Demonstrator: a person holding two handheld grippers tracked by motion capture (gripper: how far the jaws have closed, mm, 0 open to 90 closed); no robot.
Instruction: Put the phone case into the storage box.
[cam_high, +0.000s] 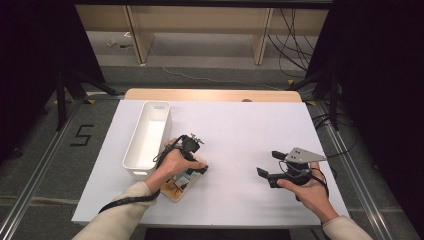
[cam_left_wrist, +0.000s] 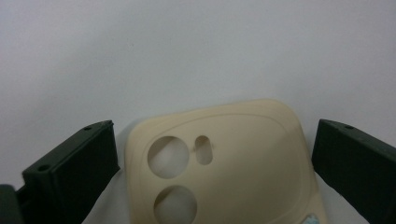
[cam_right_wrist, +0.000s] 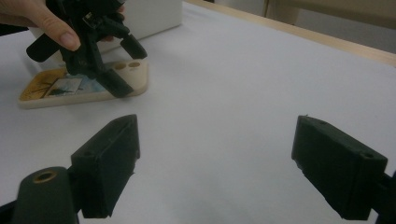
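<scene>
The left tongs (cam_high: 197, 167) are down over a cream phone case (cam_left_wrist: 224, 163) that lies flat on the white desk (cam_high: 240, 130), just beside a long white bin (cam_high: 148, 137). Their jaws are wide apart, one on each side of the end of the case with the round holes. To do this well, I think the jaws should go down low, stay even on both sides, and squeeze slowly so the case does not slip or flip.

The right tongs (cam_high: 267, 162) hover well apart from the case, jaws open and holding nothing.

The desk is smooth and bare, with a wood edge at the back. Behind it are a grey floor, wooden legs and some cables
</scene>
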